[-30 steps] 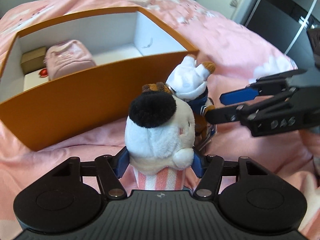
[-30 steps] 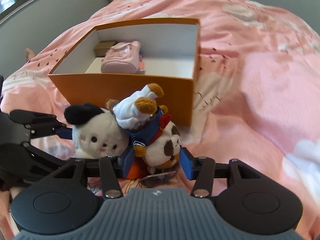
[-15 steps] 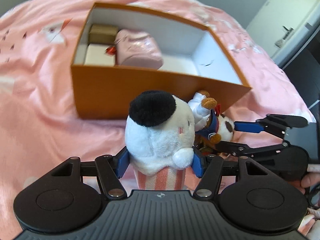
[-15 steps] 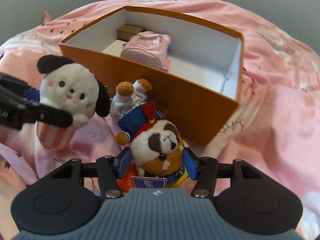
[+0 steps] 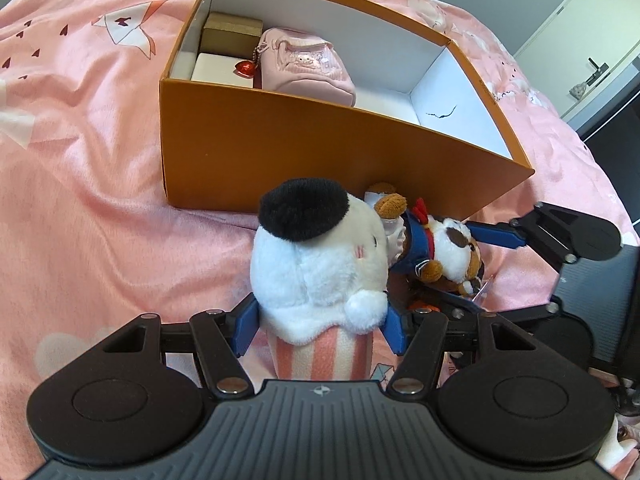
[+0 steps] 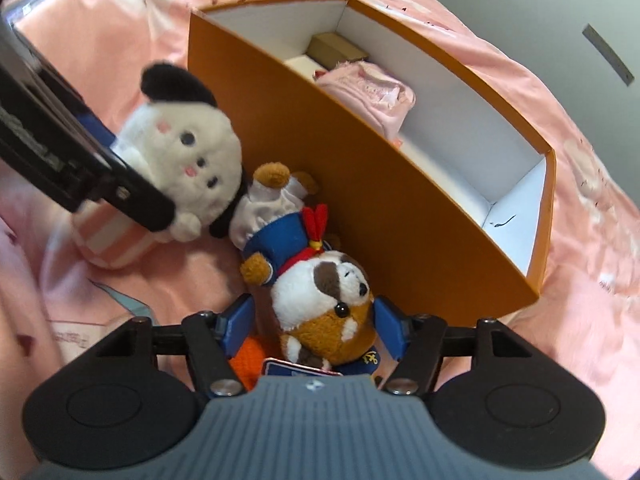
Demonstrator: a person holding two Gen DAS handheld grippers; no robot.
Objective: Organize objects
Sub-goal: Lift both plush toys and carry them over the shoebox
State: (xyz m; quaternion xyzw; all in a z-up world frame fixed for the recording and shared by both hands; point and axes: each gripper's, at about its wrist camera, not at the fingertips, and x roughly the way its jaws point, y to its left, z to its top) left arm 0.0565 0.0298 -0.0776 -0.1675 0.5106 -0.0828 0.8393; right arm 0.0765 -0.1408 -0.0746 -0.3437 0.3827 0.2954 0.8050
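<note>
My left gripper (image 5: pixel 320 322) is shut on a white plush dog with a black ear (image 5: pixel 316 264) that sits in a striped pink cup, just in front of the orange box (image 5: pixel 280 152). In the right wrist view that plush (image 6: pixel 188 152) shows beside a left finger (image 6: pixel 132 196). A brown-and-white sailor dog plush (image 6: pixel 320 308) lies upside down on the bedspread against the box wall (image 6: pixel 360 200). Its head is between the jaws of my right gripper (image 6: pixel 314 324), which are opening; a gap shows beside the left pad. The sailor dog (image 5: pixel 452 256) touches the white plush.
Inside the box lie a pink pouch (image 5: pixel 304 64) with a red charm, a gold box (image 5: pixel 232 32) and a white box (image 5: pixel 216 68); its right half shows bare white floor. Rumpled pink bedspread (image 5: pixel 88 200) surrounds everything. A door and dark furniture stand at the far right.
The right jaws have widened off the sailor dog's head, and the dog has come down onto the bedspread by the box. Both views have rolled; the left grip on the white plush is unchanged.
</note>
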